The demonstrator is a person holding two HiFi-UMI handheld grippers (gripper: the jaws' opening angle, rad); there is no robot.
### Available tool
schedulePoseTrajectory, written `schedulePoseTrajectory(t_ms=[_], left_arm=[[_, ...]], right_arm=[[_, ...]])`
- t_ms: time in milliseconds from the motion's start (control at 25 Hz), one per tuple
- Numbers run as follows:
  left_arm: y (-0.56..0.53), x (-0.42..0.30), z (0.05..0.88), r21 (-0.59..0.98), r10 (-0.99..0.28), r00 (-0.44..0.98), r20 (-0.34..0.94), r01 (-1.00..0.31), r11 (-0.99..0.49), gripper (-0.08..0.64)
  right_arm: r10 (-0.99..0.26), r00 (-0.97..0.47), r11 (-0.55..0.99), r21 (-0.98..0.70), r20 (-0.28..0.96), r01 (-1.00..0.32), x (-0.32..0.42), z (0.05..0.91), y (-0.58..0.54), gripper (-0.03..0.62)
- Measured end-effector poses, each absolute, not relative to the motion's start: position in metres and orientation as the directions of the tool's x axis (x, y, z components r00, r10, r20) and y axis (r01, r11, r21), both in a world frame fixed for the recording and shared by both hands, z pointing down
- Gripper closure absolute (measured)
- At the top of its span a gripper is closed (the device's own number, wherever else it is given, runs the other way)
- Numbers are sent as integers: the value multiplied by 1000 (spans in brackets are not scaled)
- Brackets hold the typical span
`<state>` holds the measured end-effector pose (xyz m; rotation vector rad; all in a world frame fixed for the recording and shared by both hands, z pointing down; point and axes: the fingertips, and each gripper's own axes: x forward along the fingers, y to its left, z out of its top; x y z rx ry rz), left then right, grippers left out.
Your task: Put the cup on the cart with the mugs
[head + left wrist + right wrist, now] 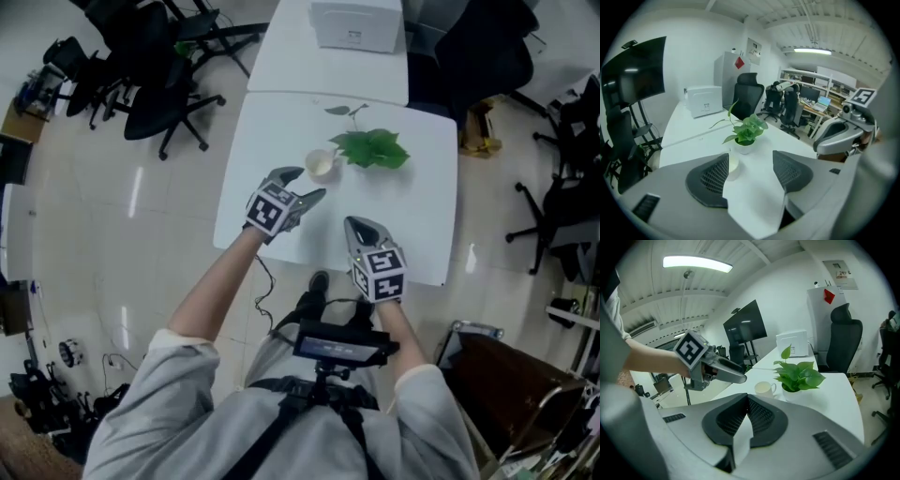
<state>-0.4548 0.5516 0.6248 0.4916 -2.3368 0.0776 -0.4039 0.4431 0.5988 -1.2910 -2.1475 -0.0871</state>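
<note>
A small white cup (320, 164) stands on the white table (422, 216), just left of a potted green plant (373, 148). My left gripper (305, 184) hovers close in front of the cup, its jaws open and empty. In the left gripper view the cup (733, 164) peeks out beside the left jaw, with the plant pot (744, 146) behind it. My right gripper (362, 228) is over the table's near edge, jaws shut on nothing. The right gripper view shows the cup (765, 389), the plant (799, 375) and the left gripper (739, 377) reaching toward them.
A white box (354, 23) sits on a second table at the far end. Black office chairs (155, 75) stand on the floor to the left, and others are on the right. A dark monitor on a stand (633, 79) is at the left. No cart is in view.
</note>
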Motion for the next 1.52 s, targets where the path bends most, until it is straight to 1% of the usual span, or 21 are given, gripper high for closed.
schedulePoseTrajectory(t_ms=[120,280,440,560,640,680,720,800,840,1040,1240,1320,1360,1520], left_arm=[[553,-482,649,82,-350,-550,758,-453,888,201],[553,-509,677,89,-366,-438,821,-535,840,155],[554,-522,704,98,-368,-353,860,-594,799,124],[552,-531,720,96,-371,-310,875,-640,762,124],[547,-533,730,111,-381,-278,882,-663,740,112],[550,-532,736,104,-355,-252,900,-666,738,112],[563,-526,743,77,-285,-214,934,-659,748,96],[595,-513,755,6,-113,-129,985,-635,772,94],[601,-512,759,-10,-81,-114,990,-634,773,94],[596,-528,772,-13,-106,-146,984,-645,764,94],[589,-525,783,8,-115,-121,986,-656,755,94],[589,-527,785,-6,-107,-130,986,-662,749,106],[589,-528,786,-13,-103,-136,985,-663,748,127],[591,-528,788,-19,-100,-141,985,-661,750,130]], right_arm=[[766,-323,528,-257,555,809,-408,611,451,584],[756,-327,548,-275,567,790,-411,623,459,584],[743,-345,569,-269,574,777,-416,633,458,584],[734,-356,585,-272,578,764,-420,639,456,584],[732,-354,591,-284,582,755,-422,640,456,584],[731,-353,593,-288,584,752,-422,642,456,584],[729,-353,595,-289,586,750,-423,643,455,584],[723,-354,599,-283,593,749,-422,648,453,584],[719,-355,602,-281,597,748,-422,650,452,584],[714,-352,608,-287,605,740,-422,653,451,584],[713,-349,612,-296,608,734,-422,650,450,584],[715,-348,608,-293,607,738,-423,649,450,584],[715,-349,606,-288,606,741,-424,649,449,584],[711,-348,609,-288,612,739,-423,651,447,584]])
